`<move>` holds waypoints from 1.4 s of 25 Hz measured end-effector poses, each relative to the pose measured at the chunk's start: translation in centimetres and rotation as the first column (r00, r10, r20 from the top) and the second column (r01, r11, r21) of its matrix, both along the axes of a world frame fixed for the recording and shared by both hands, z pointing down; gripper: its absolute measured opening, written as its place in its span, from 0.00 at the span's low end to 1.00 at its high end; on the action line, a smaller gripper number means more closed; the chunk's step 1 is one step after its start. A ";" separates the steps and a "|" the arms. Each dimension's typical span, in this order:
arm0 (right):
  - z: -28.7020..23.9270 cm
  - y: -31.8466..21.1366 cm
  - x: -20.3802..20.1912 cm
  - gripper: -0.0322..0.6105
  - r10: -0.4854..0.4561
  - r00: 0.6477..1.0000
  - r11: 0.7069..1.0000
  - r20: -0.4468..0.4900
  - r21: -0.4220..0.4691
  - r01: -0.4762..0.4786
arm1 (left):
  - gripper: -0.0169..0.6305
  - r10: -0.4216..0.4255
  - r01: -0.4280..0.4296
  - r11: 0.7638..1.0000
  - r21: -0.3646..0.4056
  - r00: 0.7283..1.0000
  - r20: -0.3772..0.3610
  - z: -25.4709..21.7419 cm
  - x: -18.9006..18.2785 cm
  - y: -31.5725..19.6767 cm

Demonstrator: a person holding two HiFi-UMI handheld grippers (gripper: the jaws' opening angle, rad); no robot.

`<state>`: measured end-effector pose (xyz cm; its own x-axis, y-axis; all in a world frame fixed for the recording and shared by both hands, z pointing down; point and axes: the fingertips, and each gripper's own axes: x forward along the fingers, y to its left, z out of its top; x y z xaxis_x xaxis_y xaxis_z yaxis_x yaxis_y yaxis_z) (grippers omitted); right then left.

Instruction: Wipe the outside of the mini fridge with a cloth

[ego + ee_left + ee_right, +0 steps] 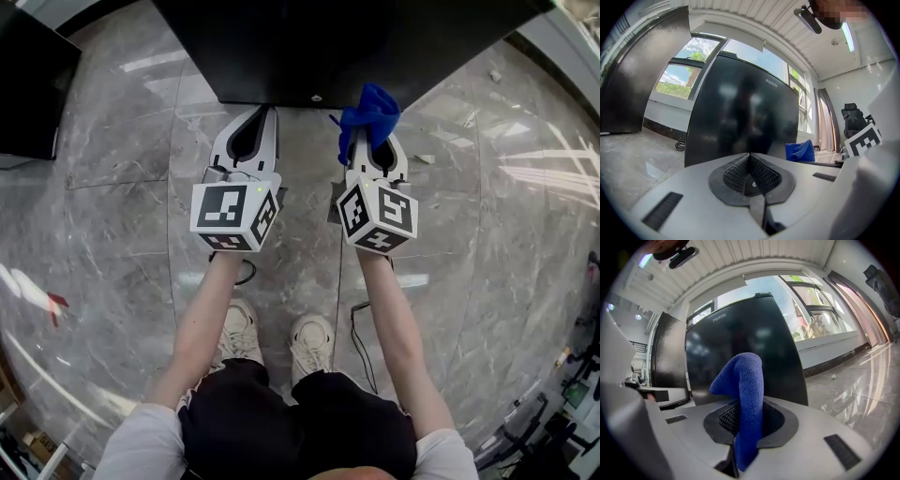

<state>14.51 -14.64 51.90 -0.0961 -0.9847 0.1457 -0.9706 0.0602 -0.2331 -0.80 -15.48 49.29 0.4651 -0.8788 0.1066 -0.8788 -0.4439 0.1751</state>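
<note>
- Two grippers up side by side over the grey floor point(122, 234), both aimed at the fridge point(328, 47).
- Left gripper point(269, 112): jaws pressed together, nothing between them; its own view point(750, 155) shows the ribbed pads meeting in a closed seam.
- Right gripper point(371, 141): jaws clenched on the blue cloth point(372, 111). In the right gripper view point(740, 411) I see the cloth point(746, 380) pinched between the pads, and a folded bunch stands up past the tips.
- Fridge: black, glossy, on the floor at the far side, straight ahead of both grippers. It fills the middle of the left gripper view point(740, 108) and the right gripper view point(740, 333).
- From the head view the cloth bunch overlaps the fridge's near edge; I can't tell if it touches.
- Cloth also shows at right in the left gripper view point(800, 151).
- Second dark cabinet point(28, 84) stands far left, well apart from the fridge.
- My white shoes point(239, 333) are near, below the grippers, with a thin black cable point(361, 347) on the floor just right of them.
</note>
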 end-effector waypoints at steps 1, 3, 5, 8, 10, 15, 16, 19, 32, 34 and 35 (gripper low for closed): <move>0.0 0.2 -0.7 0.17 -0.016 1.000 1.000 -0.004 -0.002 0.016 | 0.03 0.005 -0.005 1.000 0.002 1.000 -0.002 -0.1 0.1 0.2; 0.0 0.5 -1.6 0.17 -0.038 0.999 0.999 -0.002 -0.007 0.038 | 0.03 0.006 -0.006 1.000 0.001 1.000 -0.015 -0.2 -0.1 0.5; -0.1 0.6 -2.0 0.17 -0.045 0.999 0.999 0.009 -0.010 0.045 | 0.03 -0.001 0.001 1.000 -0.001 1.000 -0.024 -0.3 -0.6 0.7; -0.6 0.9 -2.5 0.17 -0.052 0.999 0.999 0.012 -0.005 0.052 | 0.03 -0.014 0.015 1.000 0.007 1.000 -0.022 -0.7 -1.3 0.9; -1.3 1.0 -2.9 0.17 -0.059 0.998 0.998 0.009 0.009 0.059 | 0.03 -0.022 0.023 1.000 0.017 0.999 -0.025 -1.2 -1.6 0.8; -3.0 1.7 -3.8 0.17 -0.079 0.997 0.996 0.009 0.036 0.079 | 0.03 -0.030 0.031 0.999 0.021 0.999 -0.037 -1.7 -1.8 0.8; -3.4 1.7 -3.8 0.17 -0.082 0.997 0.996 0.008 0.033 0.081 | 0.03 -0.029 0.029 0.999 0.014 0.999 -0.037 -1.8 -1.7 0.7; -4.9 1.1 -3.4 0.17 -0.069 0.997 0.998 0.030 -0.006 0.069 | 0.03 -0.001 0.002 1.000 0.005 0.999 -0.033 -4.0 -1.1 -0.2; -46.1 0.9 -3.9 0.17 -0.037 0.999 0.997 0.006 -0.070 0.038 | 0.03 -0.068 0.073 0.997 0.030 0.985 -0.159 -45.2 -3.9 -1.2; -54.3 1.2 -4.9 0.17 -0.067 0.998 0.997 -0.017 -0.041 0.066 | 0.03 -0.073 0.077 0.997 0.014 0.982 -0.177 -51.9 -3.8 -0.7; -58.3 1.5 -5.3 0.17 -0.073 0.997 0.997 -0.029 -0.029 0.073 | 0.03 -0.075 0.078 0.997 0.008 0.981 -0.180 -55.5 -3.9 -0.3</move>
